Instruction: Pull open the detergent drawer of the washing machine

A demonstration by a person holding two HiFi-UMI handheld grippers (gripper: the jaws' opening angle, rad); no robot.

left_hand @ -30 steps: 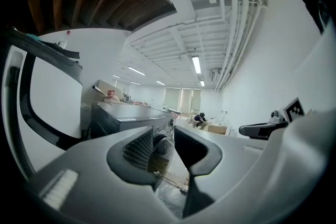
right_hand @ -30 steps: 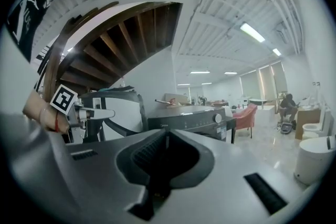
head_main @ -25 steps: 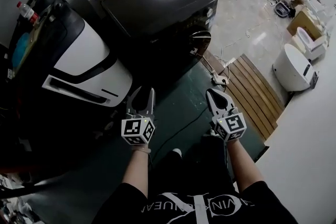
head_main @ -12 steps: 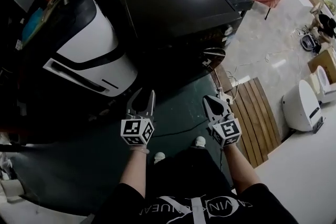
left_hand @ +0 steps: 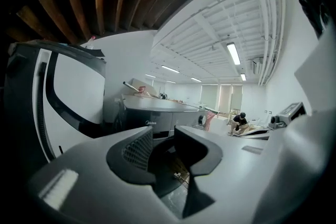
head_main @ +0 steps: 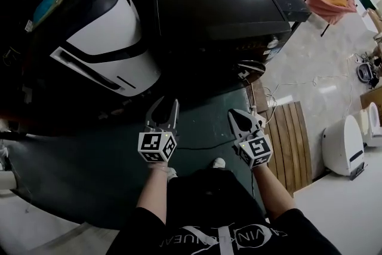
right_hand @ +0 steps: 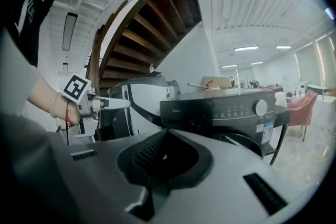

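Left gripper (head_main: 168, 103) (jaws apart) faces washing machine (head_main: 221, 3); detergent drawer (right_hand: 184, 111) runs level.

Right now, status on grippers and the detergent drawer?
Left gripper open, empty. Right gripper shut, empty. Both short of washing machine; detergent drawer looks closed, untouched. Nothing in between.

Floor — a dark green mat (head_main: 89, 176) is lying over pale flooring (head_main: 310, 63). A black washing machine (head_main: 221, 15) and a white-and-black appliance (head_main: 101, 39) are standing side by side at the mat's far side. A wooden slatted board (head_main: 292, 134) is lying just right of the mat, with a white rounded unit (head_main: 343, 146) standing beyond it.
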